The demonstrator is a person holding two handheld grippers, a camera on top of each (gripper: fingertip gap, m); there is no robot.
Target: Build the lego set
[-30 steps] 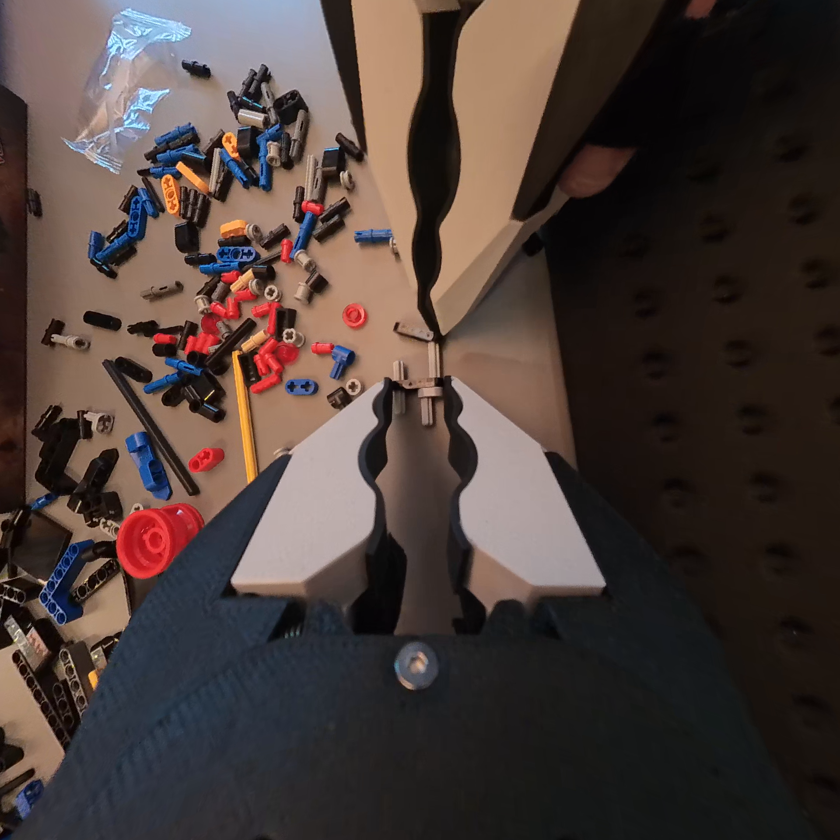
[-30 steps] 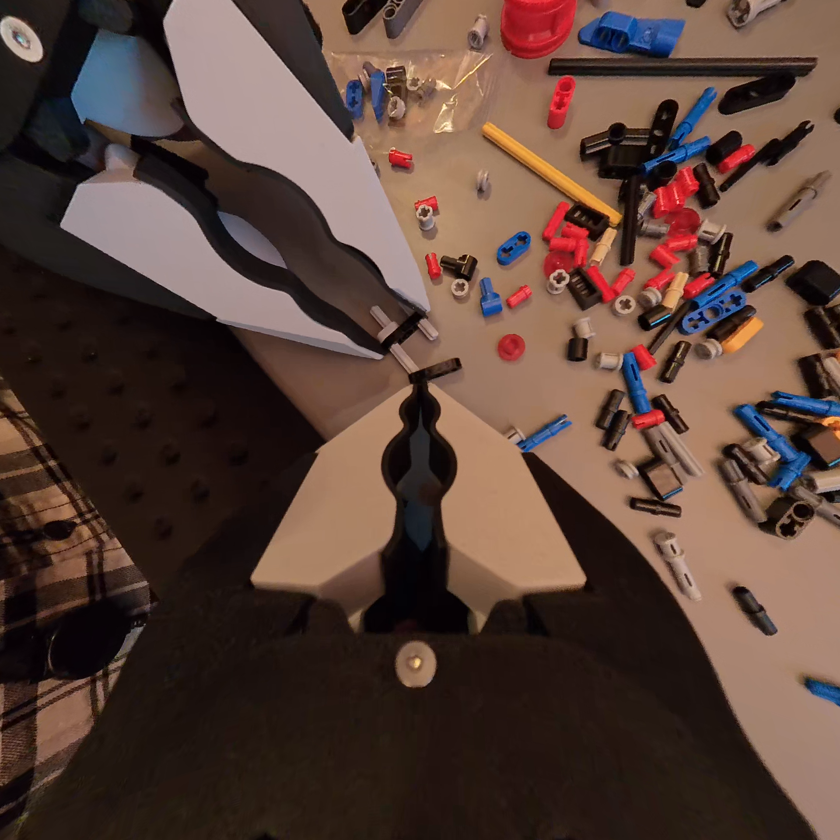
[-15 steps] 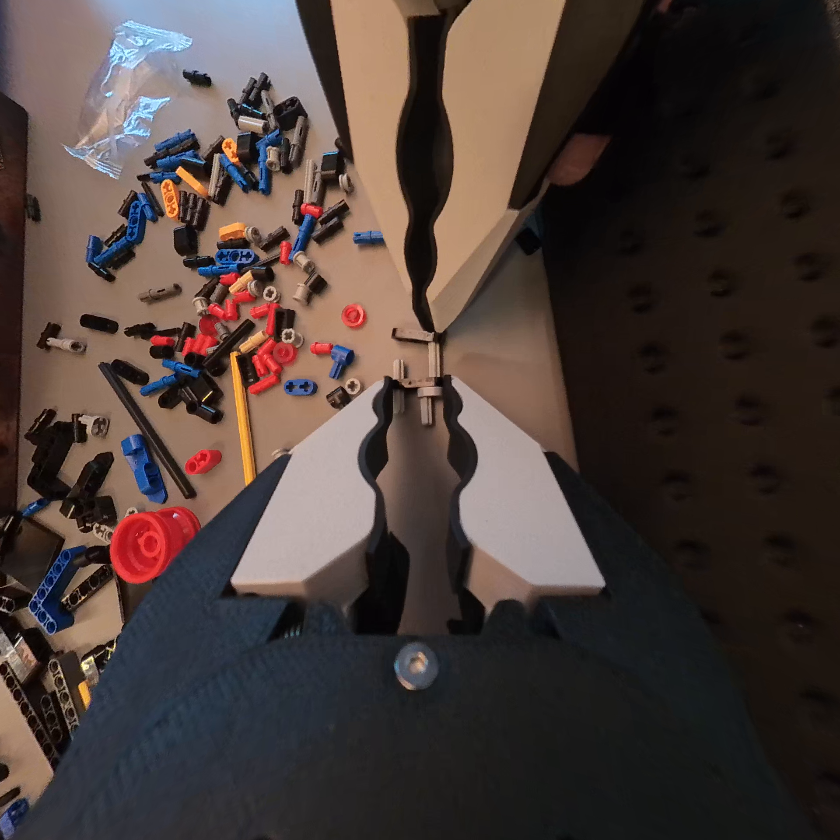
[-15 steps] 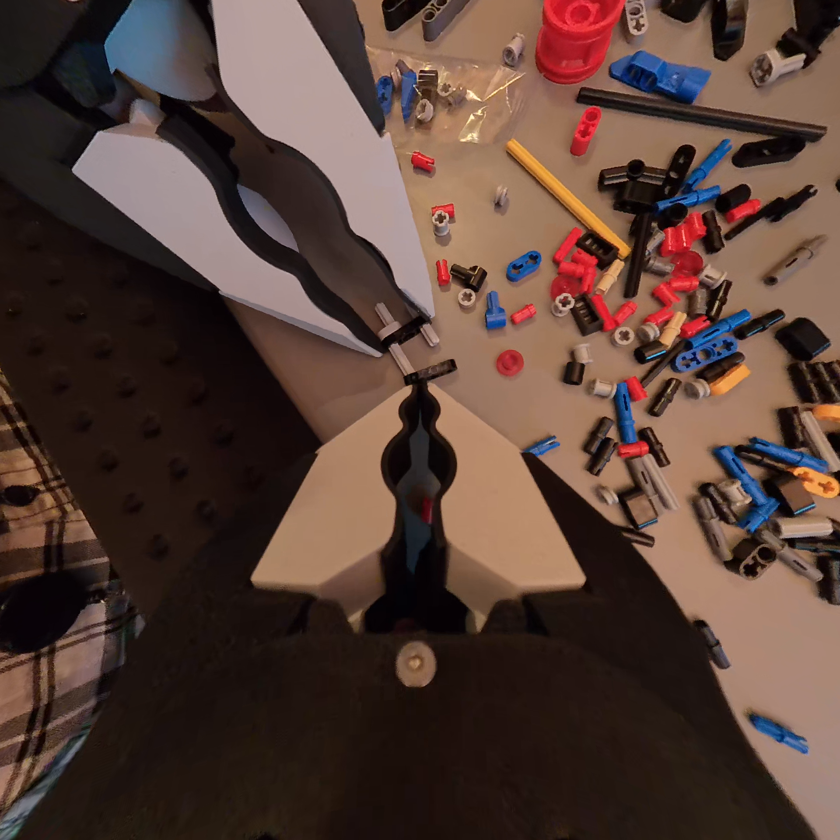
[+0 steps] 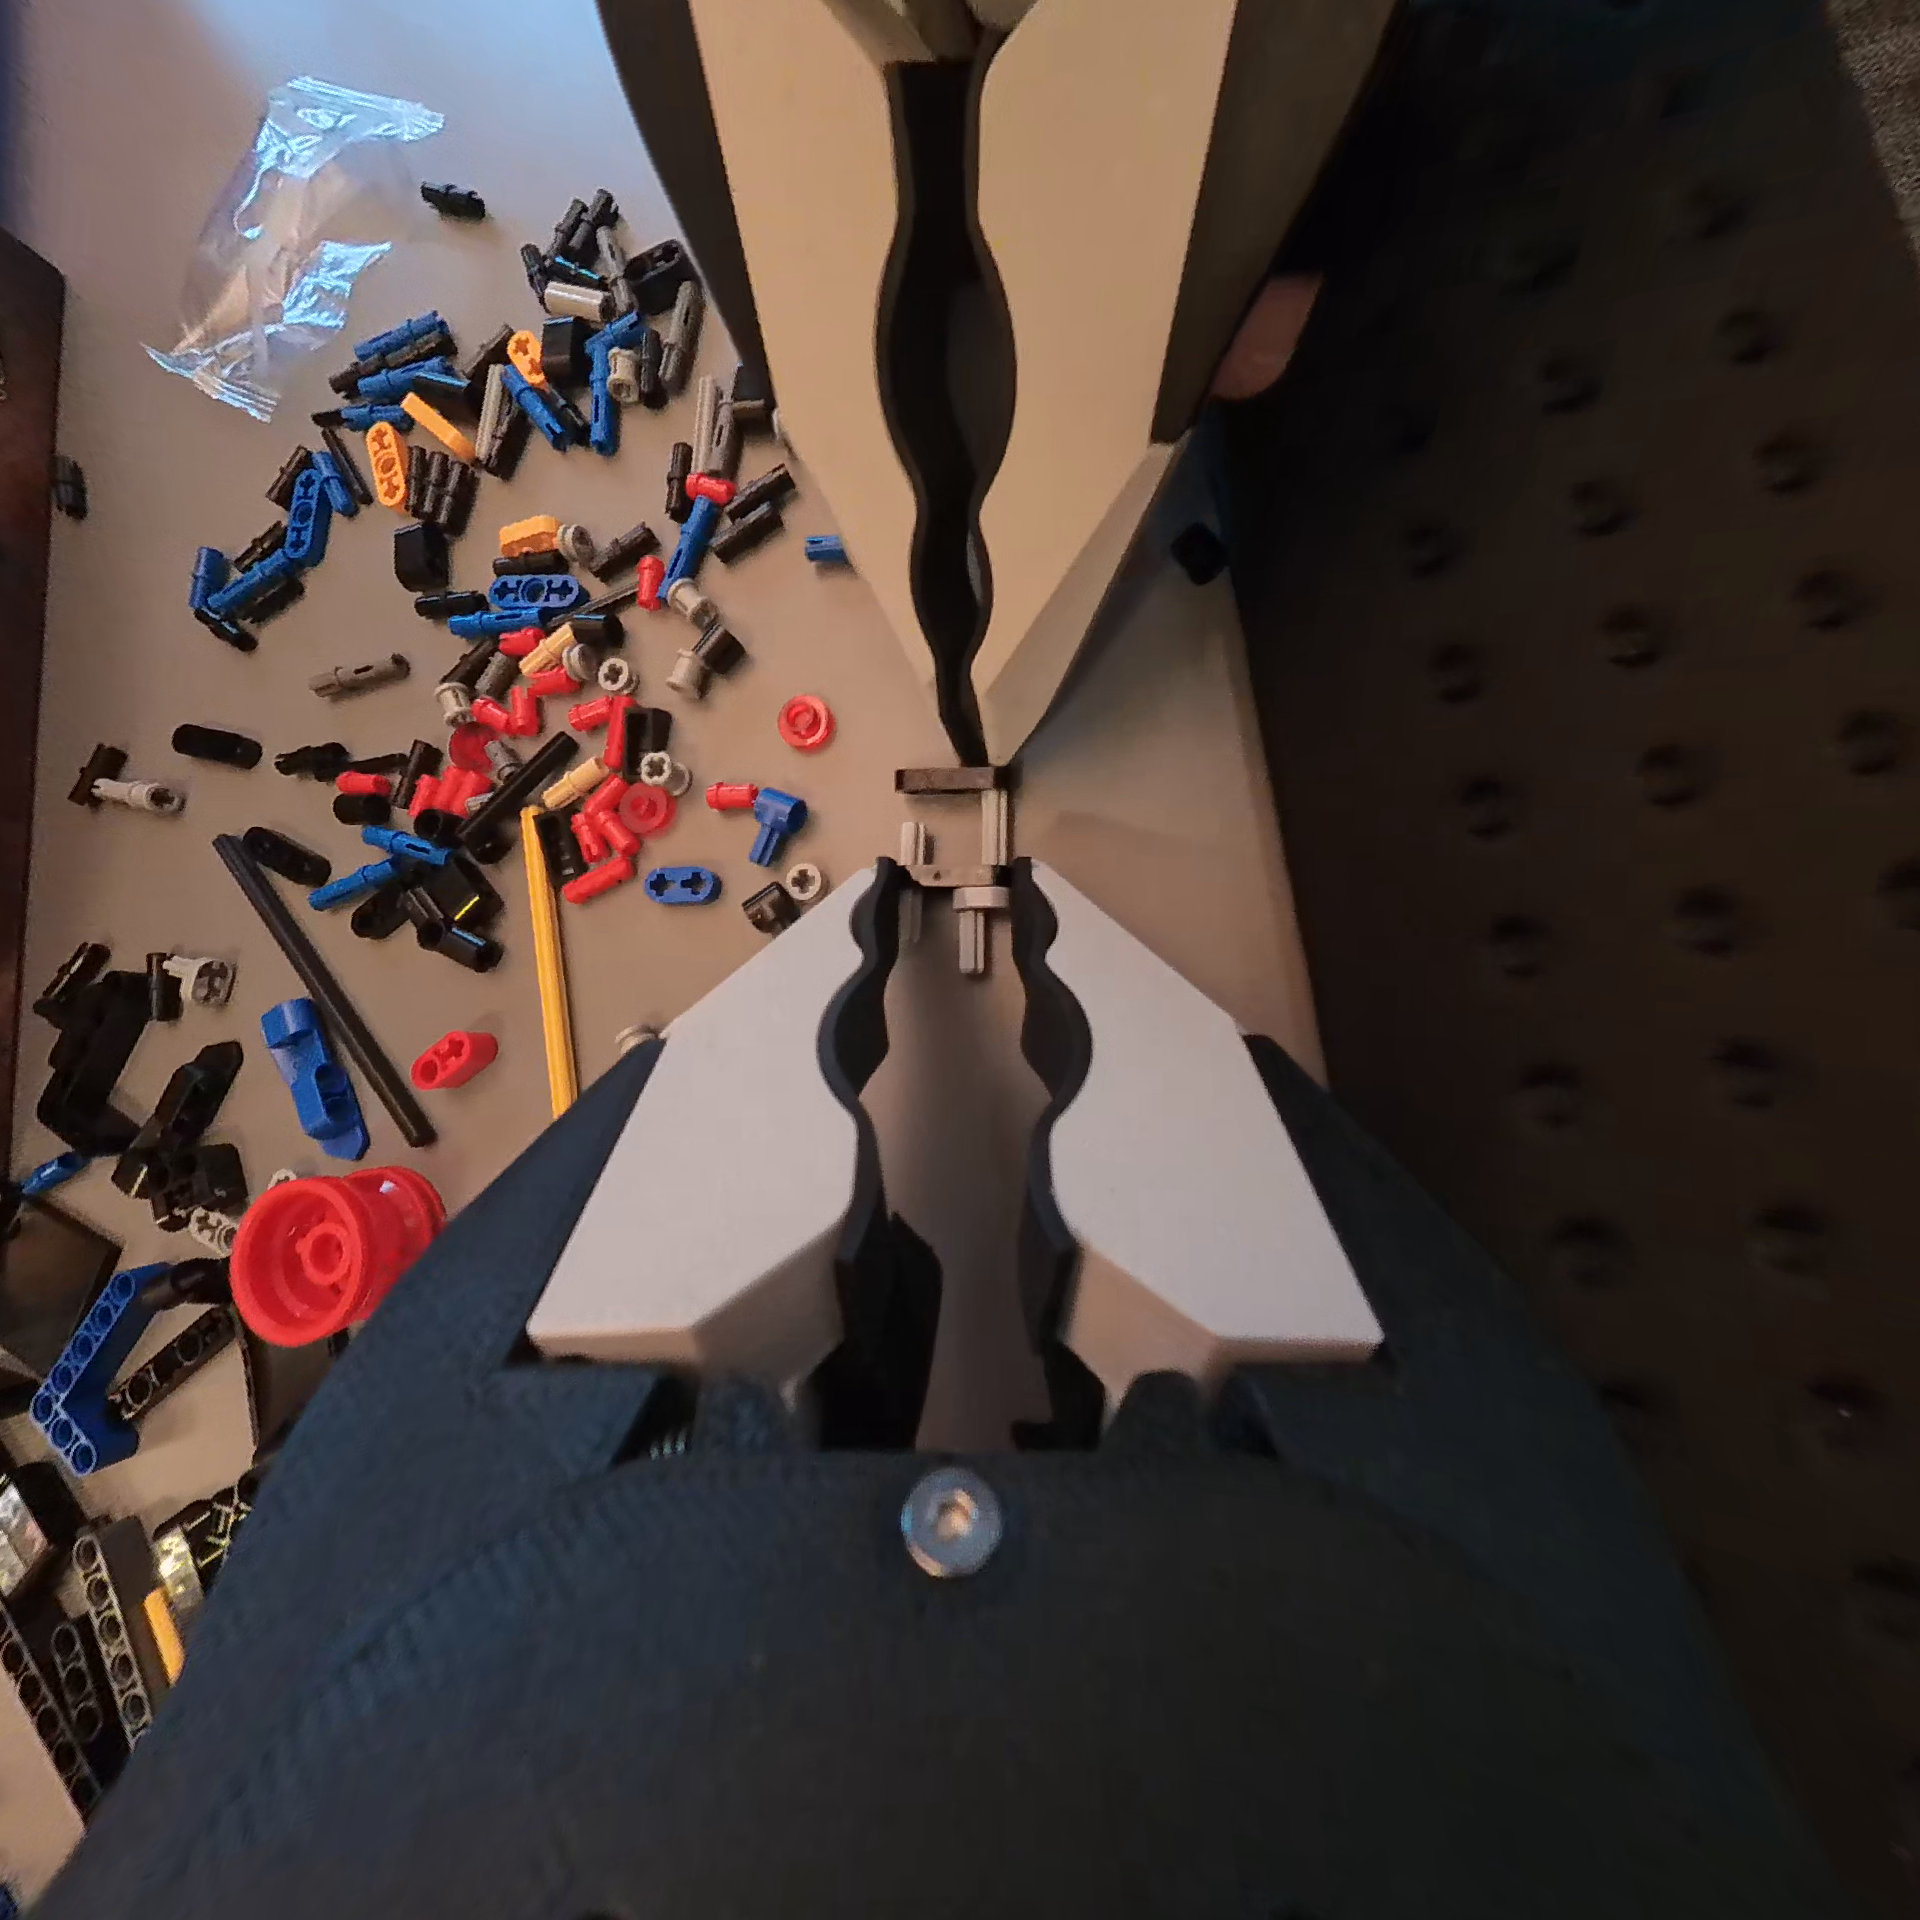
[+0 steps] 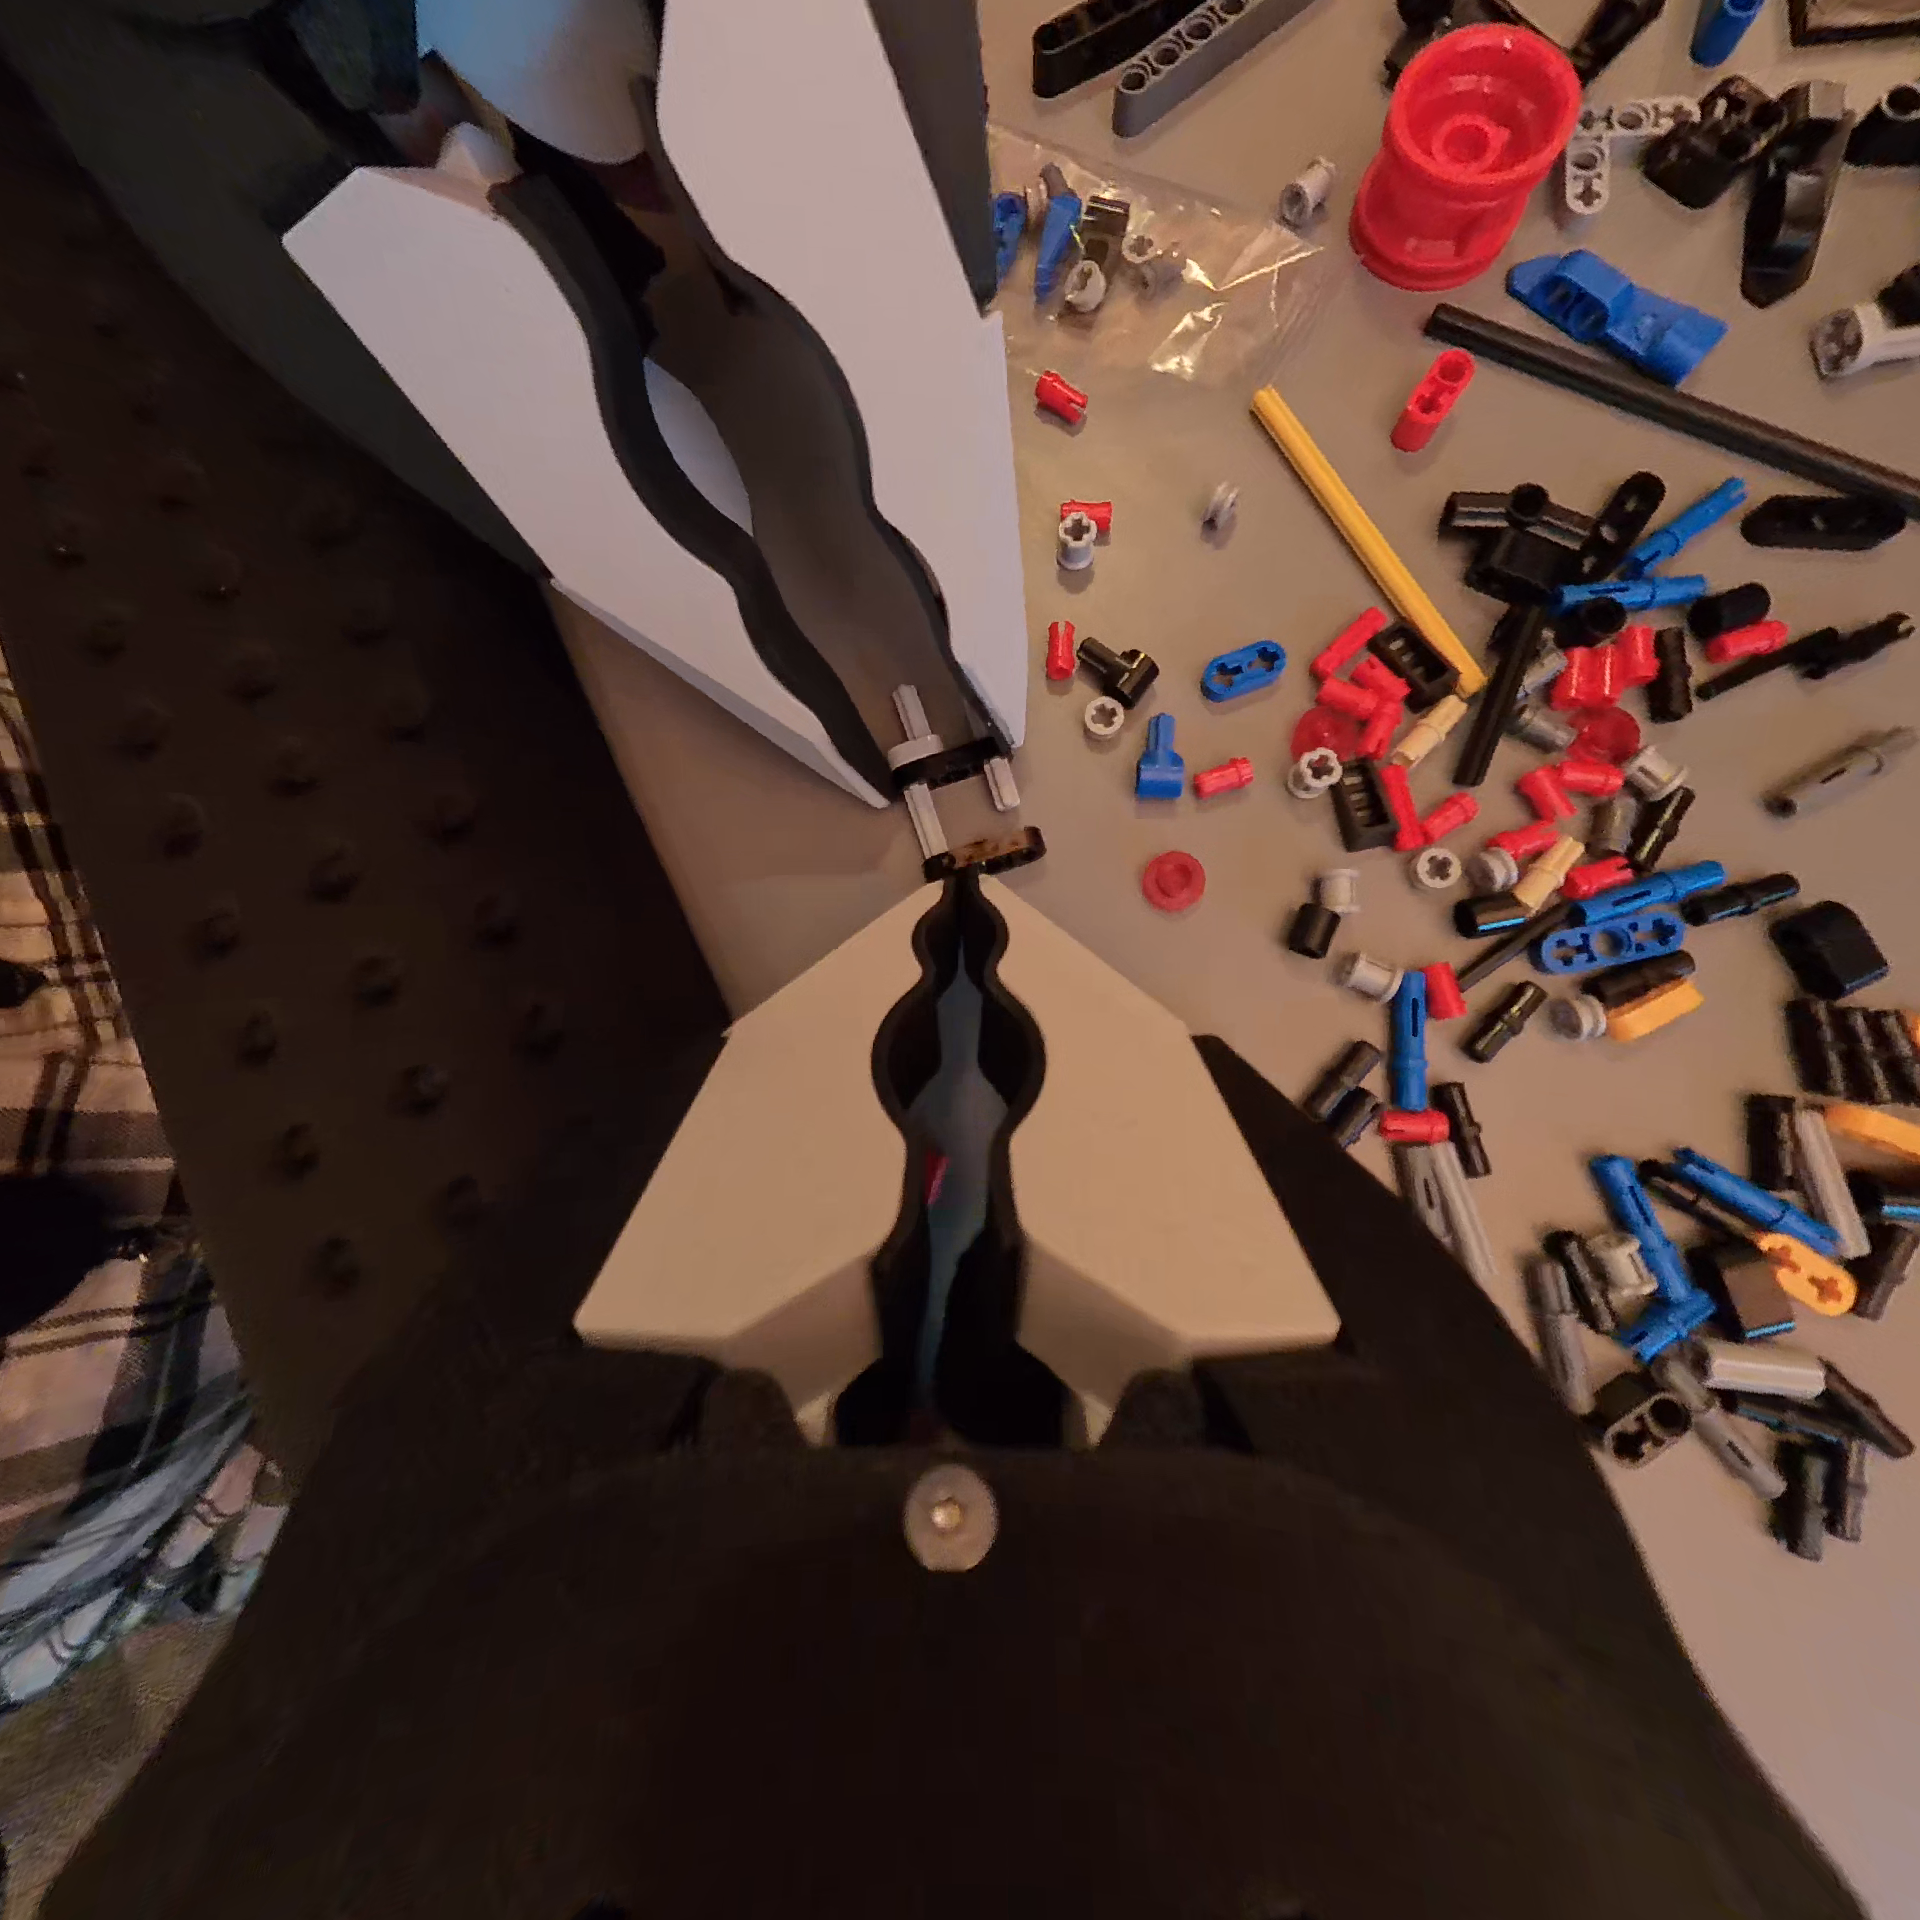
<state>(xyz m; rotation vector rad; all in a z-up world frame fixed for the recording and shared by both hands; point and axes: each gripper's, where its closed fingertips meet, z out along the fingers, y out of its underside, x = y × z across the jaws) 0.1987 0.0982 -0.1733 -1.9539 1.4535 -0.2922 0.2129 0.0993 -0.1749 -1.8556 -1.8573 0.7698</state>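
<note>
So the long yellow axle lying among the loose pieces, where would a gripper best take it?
Grip the yellow axle near its bare end pointing away from the pile, fingers straddling it across its width from above. It lies flat on the table, and its other end runs into red and black pieces.

- Setting: indoor hobby or work table, likely a home; exact room type cannot be told.
- Grey tabletop (image 5: 1143, 727), frame centre, strewn with loose building-toy parts (image 5: 499, 623) at left.
- Dark studded mat (image 5: 1610, 935) at right.
- Clear plastic bag (image 5: 291, 229), upper left.
</note>
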